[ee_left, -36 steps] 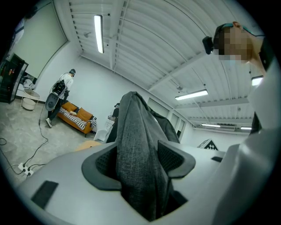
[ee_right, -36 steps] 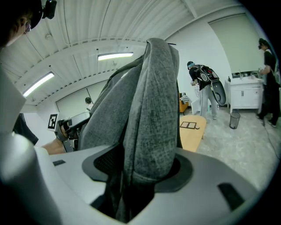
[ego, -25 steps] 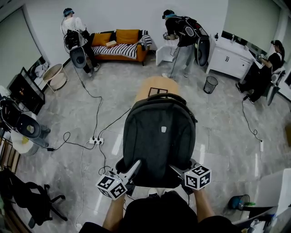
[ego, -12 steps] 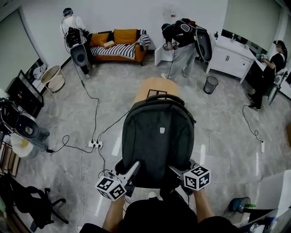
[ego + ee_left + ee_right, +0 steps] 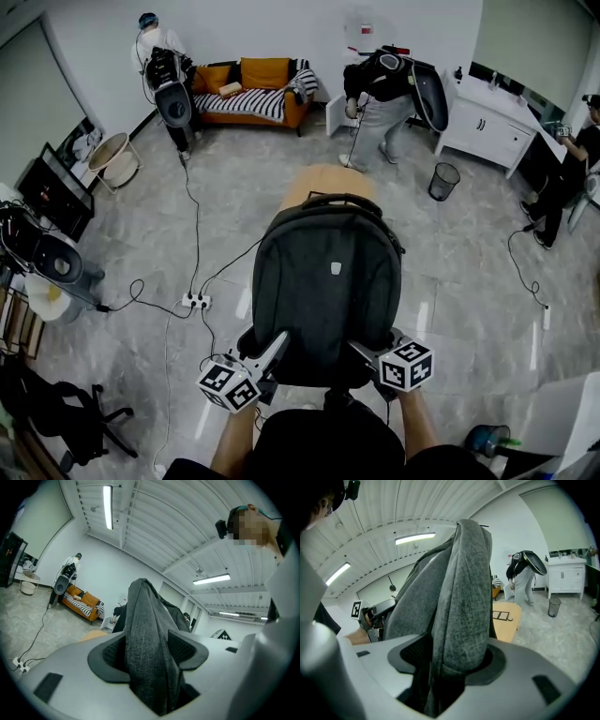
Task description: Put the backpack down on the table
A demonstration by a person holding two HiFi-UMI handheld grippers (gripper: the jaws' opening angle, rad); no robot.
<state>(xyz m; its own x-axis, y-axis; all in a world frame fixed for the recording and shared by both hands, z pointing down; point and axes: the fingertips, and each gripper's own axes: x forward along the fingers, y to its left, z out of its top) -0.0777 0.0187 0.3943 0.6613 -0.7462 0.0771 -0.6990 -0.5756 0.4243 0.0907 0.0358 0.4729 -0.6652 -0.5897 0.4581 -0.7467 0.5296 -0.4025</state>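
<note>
I carry a dark grey backpack (image 5: 328, 281) in the air in front of me, above the floor. My left gripper (image 5: 274, 349) is shut on its grey fabric (image 5: 149, 658) at the lower left edge. At the lower right edge my right gripper (image 5: 361, 351) is shut on a fold of the same fabric (image 5: 461, 620). A small round wooden table (image 5: 325, 182) stands just beyond the pack, mostly hidden behind its top handle; the right gripper view shows the table (image 5: 506, 620) to the right of the pack.
Cables and a power strip (image 5: 197, 300) lie on the tiled floor at left. An orange sofa (image 5: 246, 92) stands at the far wall, a bin (image 5: 444, 181) and a white cabinet (image 5: 487, 127) at right. Other people (image 5: 384, 94) move about at the back.
The room has slid downward and shifted around the backpack, so the table sits closer under its top. The pack keeps its place between both grippers. The people at the back have moved.
</note>
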